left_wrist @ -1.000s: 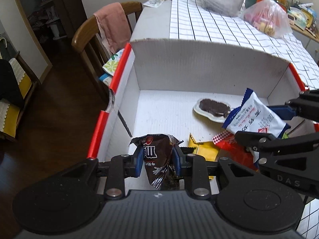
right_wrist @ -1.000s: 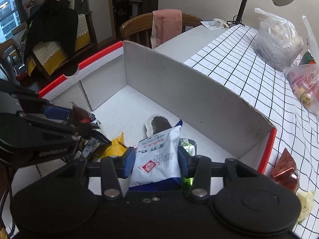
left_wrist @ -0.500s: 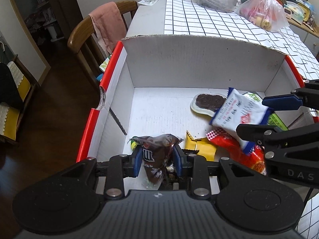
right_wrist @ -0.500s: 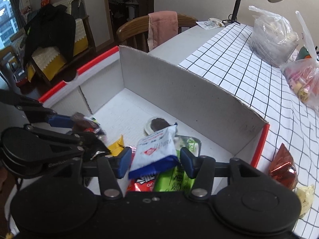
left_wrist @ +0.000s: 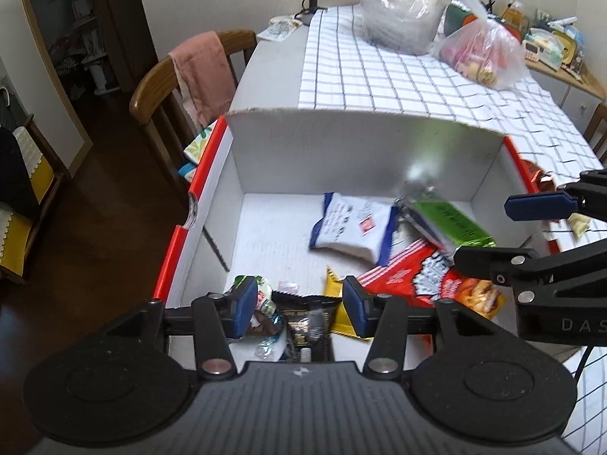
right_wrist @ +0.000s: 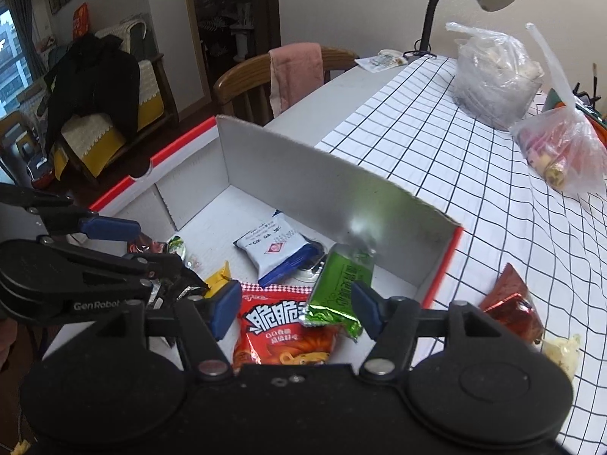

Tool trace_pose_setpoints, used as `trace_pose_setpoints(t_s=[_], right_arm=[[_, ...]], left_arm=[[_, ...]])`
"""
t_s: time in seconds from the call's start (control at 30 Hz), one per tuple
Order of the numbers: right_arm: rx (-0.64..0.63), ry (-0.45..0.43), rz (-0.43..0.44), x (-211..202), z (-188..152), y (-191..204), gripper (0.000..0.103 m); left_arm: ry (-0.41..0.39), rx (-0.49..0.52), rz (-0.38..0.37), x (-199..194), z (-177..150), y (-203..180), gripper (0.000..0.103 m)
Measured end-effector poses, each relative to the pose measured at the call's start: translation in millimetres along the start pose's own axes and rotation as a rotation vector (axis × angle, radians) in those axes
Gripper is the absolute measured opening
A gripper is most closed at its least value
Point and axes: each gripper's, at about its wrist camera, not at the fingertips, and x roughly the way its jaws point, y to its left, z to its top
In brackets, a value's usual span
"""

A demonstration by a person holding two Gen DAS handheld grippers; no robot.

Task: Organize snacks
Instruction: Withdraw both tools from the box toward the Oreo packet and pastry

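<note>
Over the near left corner of the white cardboard box (left_wrist: 341, 151), the left gripper (left_wrist: 299, 305) has just let go: a second ago its jaws were clenched on a dark brown chocolate packet, and now they are opening with nothing pressed between the blue pads. That brown packet (left_wrist: 265, 324) lies crumpled below the left pad, beside a black packet (left_wrist: 309, 316) and a yellow packet (left_wrist: 334, 295) on the box floor. Further right in the same view, the white-and-blue packet (left_wrist: 351, 227) rests flat near the middle of the box, no longer in any grip. A second ago it stood upright between the right gripper's pads; it has dropped onto the spot where a small oval snack with a dark filling lay, and seems to cover most of it, though the blur makes this hard to confirm. Just right of it the green packet (left_wrist: 451, 223) leans tilted against the far right corner, its top smeared by motion, above the red noodle-snack bag (left_wrist: 421, 273). The right gripper (right_wrist: 296, 309) is likewise released, its jaws opening over the red bag and the green packet's lower end without pressing either. So both carried snacks are now in the box, and both hands are free for the next pick. On the checked tabletop (right_wrist: 436, 144) to the right of the box, a red foil packet (right_wrist: 512, 303) and a pale wrapped snack (right_wrist: 561, 349) still wait outside, likely the next ones to gather.
</note>
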Motion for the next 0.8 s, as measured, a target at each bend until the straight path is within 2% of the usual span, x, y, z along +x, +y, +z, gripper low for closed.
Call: trace_pose_setpoints(t_s=[0.13, 0.2, 0.27, 0.3, 0.4, 0.53, 0.63, 0.8], right_arm=[[0.008, -0.025, 0.015, -16, -3, -4, 0.070], [0.017, -0.039, 0.027, -25, -5, -6, 0.070], [0.022, -0.051, 0.033, -33, -7, -8, 0.075], [0.023, -0.061, 0.032, -38, -8, -9, 0.081], [0.029, -0.085, 0.036, -51, -10, -13, 0.082], [0.042, -0.118, 0.038, -68, -15, -21, 0.083], [0.060, -0.144, 0.018, -81, -19, -29, 0.090], [0.103, -0.174, 0.023, -100, -31, -50, 0.091]], left_arm=[[-0.039, 0.006, -0.017, -15, 1, -8, 0.060], [-0.054, 0.006, -0.032, -21, 2, -12, 0.061], [-0.069, 0.006, -0.047, -28, 2, -17, 0.061], [-0.077, 0.006, -0.052, -32, 2, -19, 0.063], [-0.107, 0.008, -0.066, -42, 3, -26, 0.069], [-0.141, 0.014, -0.084, -54, 6, -37, 0.072], [-0.166, 0.015, -0.101, -61, 7, -48, 0.073], [-0.189, 0.023, -0.128, -67, 10, -70, 0.073]])
